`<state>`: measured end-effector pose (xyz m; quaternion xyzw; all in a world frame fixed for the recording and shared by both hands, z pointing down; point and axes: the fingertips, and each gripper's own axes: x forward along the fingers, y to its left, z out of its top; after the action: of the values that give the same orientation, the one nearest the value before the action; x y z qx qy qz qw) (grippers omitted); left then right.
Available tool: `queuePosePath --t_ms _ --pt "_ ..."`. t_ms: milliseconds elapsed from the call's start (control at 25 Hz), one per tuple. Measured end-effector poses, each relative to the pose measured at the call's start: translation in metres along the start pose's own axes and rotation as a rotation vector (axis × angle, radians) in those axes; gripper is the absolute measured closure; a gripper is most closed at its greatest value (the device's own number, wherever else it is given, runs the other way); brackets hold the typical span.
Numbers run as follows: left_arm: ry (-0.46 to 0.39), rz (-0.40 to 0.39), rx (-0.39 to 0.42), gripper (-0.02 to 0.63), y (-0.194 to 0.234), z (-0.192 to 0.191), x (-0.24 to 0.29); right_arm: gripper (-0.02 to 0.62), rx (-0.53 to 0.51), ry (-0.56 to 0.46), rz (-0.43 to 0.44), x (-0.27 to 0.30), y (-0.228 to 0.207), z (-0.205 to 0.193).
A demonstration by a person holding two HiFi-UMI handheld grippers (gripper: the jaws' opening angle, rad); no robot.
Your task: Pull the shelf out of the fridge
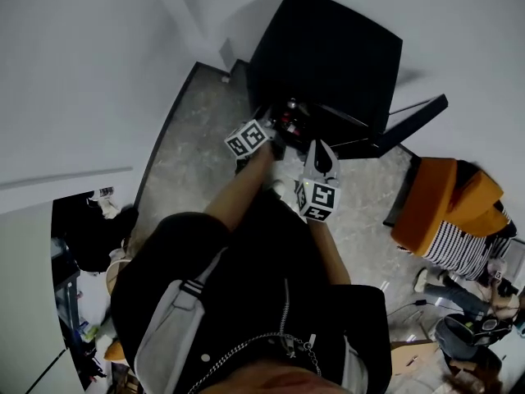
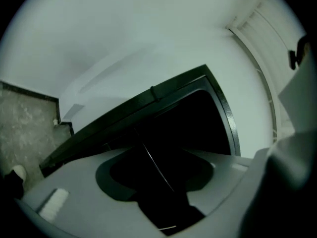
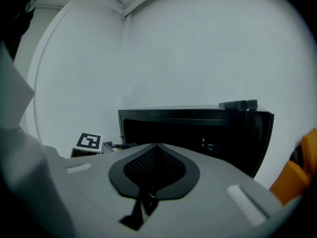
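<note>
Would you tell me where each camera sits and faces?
Head view: on the head, looking down at the fridge; arms, left tongs, right tongs show.
Left gripper view: on left tongs, tilted, facing the fridge's inside; tongs open.
Right gripper view: on right tongs, facing the fridge front; tongs shut.
All share the fridge.

A grey speckled floor (image 1: 189, 171) runs away between white walls (image 1: 74, 72) that meet in a far corner. On the right, close to the wall, sits a bulky orange cushion-like thing (image 1: 443, 191) with black-and-white striped cloth (image 1: 461, 253) touching its near side. Nearer still lies dark clutter, among it a round dark container (image 1: 463, 335) and a flat brown board (image 1: 414, 355), too small to make out further. At the near left a dark gap (image 1: 86, 228) in the wall holds dim, crowded things that cannot be told apart.
</note>
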<state>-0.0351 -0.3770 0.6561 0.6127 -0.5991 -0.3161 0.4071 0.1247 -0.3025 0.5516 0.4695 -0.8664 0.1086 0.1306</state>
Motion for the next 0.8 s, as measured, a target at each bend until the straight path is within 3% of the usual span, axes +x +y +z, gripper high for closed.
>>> queuePosePath --t_ms 120,320,800 --pt "-0.045 -0.006 -0.190 0.416 0.014 -0.003 0.010 0.594 -0.004 0.010 -0.005 -0.001 -0.005 -0.002" --pt "-0.116 -0.038 -0.374 0.408 0.028 -0.005 0.024 0.594 -0.013 0.021 -0.025 -0.006 -0.017 -0.005" --pt "-0.149 -0.075 -0.460 0.417 0.029 0.003 0.070 0.594 0.008 0.056 -0.080 -0.019 -0.046 -0.019"
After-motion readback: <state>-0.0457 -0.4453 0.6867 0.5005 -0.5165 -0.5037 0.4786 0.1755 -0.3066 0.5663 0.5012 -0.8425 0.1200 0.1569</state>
